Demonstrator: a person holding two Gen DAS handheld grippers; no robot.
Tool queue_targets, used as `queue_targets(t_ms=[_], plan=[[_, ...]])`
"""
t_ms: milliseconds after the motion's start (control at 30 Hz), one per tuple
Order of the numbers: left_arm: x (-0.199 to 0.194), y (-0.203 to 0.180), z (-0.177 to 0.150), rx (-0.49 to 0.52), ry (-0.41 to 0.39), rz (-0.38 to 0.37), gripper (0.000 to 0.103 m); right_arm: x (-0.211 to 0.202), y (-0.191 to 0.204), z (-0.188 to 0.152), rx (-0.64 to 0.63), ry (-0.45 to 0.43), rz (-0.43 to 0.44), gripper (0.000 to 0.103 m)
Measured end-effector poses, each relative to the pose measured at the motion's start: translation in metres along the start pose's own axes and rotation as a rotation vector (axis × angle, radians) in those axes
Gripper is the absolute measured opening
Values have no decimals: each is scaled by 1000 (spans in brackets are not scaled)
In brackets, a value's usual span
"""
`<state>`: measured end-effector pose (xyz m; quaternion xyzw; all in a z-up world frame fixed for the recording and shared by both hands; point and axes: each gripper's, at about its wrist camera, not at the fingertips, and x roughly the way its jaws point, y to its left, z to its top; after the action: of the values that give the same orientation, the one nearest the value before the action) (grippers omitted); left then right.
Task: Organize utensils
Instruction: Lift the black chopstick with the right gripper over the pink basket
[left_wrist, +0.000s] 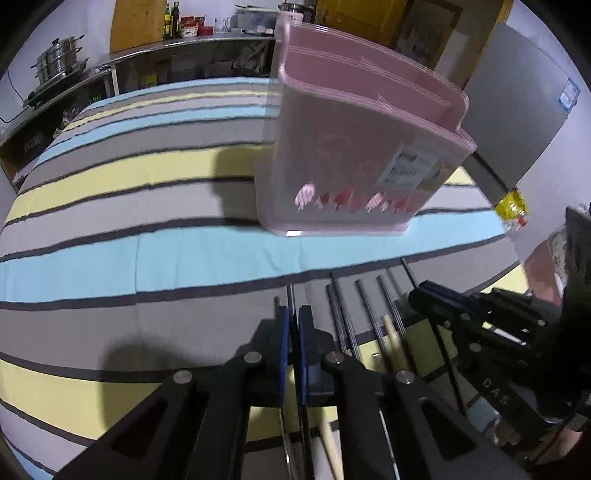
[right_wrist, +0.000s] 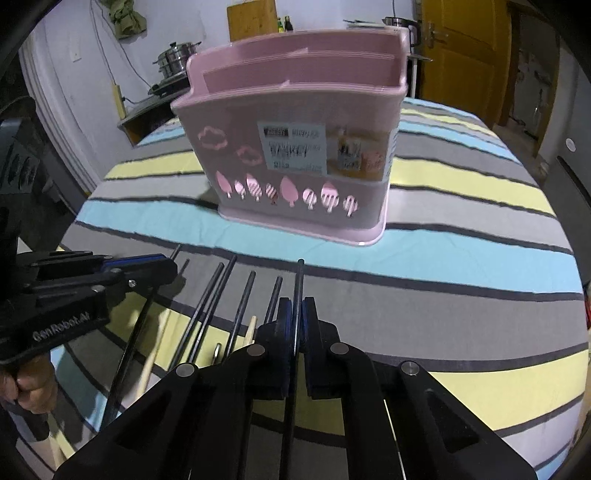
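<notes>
A: Striped cloth-covered table (right_wrist: 480, 258), kitchen shelf behind; pink plastic utensil holder (right_wrist: 295, 147) upright, centre.

B: Thin dark chopsticks (right_wrist: 218, 306) lie before it. Left gripper (left_wrist: 294, 314), right gripper (right_wrist: 297, 306) each pinch one.

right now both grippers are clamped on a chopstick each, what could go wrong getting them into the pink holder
1. Each dark chopstick is pinched near one end, so it may pivot or slip in the right gripper or left gripper.
2. The pink holder is tall; a nudge could tip it.
3. The grippers are close and could clash.
</notes>
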<state>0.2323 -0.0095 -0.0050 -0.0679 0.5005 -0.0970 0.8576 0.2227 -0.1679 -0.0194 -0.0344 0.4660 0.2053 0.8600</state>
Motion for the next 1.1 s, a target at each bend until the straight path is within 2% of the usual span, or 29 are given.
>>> queue_targets(t_ms=[300,633,1100], plan=[[-53,-3,22,30,-94,-54,5,-50,-1,18,-7,-111,3,5],[-120,-16,44,84,-220,-50,5,-111,2,37,-24,-254,-14,5],[-164,-33,56,136,-304,-45,5,-163,7,48,-20,-381,-12,5]])
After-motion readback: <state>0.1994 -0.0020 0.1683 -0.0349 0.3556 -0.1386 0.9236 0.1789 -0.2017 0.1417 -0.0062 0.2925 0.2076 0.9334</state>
